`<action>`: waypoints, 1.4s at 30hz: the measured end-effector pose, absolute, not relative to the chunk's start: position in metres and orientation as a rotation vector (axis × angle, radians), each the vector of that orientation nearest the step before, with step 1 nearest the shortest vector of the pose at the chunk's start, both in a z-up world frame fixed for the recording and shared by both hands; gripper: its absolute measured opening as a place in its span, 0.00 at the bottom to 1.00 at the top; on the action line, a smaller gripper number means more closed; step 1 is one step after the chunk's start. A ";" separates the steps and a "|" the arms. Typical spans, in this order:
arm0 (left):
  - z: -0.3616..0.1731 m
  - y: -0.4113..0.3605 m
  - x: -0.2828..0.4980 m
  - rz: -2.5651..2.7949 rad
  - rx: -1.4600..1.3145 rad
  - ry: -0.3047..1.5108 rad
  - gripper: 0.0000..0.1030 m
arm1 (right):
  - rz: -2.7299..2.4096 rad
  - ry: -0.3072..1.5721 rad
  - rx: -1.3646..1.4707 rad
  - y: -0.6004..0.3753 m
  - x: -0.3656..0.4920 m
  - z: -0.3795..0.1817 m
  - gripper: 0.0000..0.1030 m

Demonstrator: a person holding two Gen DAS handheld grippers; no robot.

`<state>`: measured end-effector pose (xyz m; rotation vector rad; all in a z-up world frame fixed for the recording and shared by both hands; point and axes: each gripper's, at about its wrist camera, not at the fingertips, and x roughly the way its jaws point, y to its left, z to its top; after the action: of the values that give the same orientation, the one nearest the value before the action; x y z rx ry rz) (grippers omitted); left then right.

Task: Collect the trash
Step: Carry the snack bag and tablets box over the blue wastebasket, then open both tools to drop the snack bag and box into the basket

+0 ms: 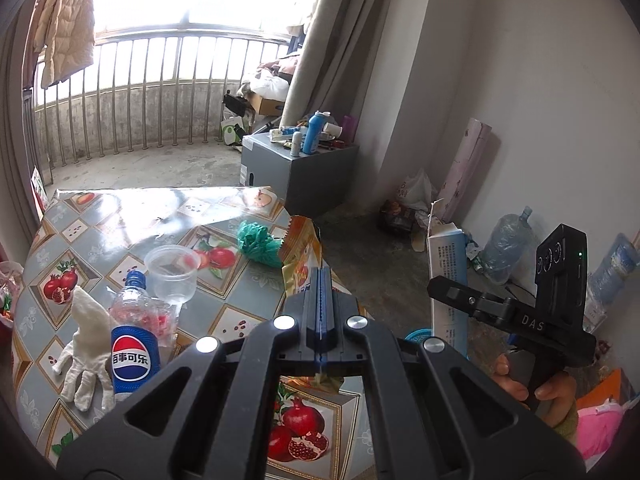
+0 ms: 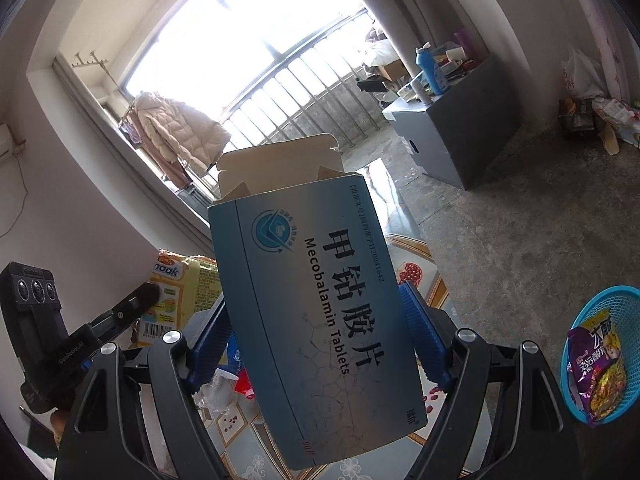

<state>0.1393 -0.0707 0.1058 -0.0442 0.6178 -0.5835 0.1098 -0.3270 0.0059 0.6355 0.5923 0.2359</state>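
Note:
My left gripper (image 1: 320, 280) is shut on an orange snack wrapper (image 1: 302, 254) and holds it above the table's right edge; the wrapper also shows in the right wrist view (image 2: 188, 296). My right gripper (image 2: 316, 320) is shut on an open blue medicine box (image 2: 316, 312), held upright off the table; the box also shows in the left wrist view (image 1: 448, 276). A blue trash basket (image 2: 600, 356) with a purple noodle packet (image 2: 596, 364) stands on the floor to the right. On the table (image 1: 132, 216) lie a Pepsi bottle (image 1: 130, 336), a clear plastic cup (image 1: 173, 272), a white glove (image 1: 86, 344) and a green crumpled wad (image 1: 258, 240).
A grey cabinet (image 1: 304, 172) with bottles stands beyond the table. Water jugs (image 1: 506, 248), bags and a pink board (image 1: 468, 168) line the right wall. A balcony railing (image 1: 152, 92) is at the back. A pink bag (image 1: 600, 424) lies on the floor at lower right.

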 end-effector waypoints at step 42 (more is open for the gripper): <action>-0.133 -0.469 0.172 -0.987 0.239 1.202 0.31 | -0.579 1.015 1.147 -0.635 0.018 -0.297 0.90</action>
<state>0.1719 -0.4686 -0.1326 0.2388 1.2024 -0.9870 0.0184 -0.6347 -0.2974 1.1470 1.0155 -0.5792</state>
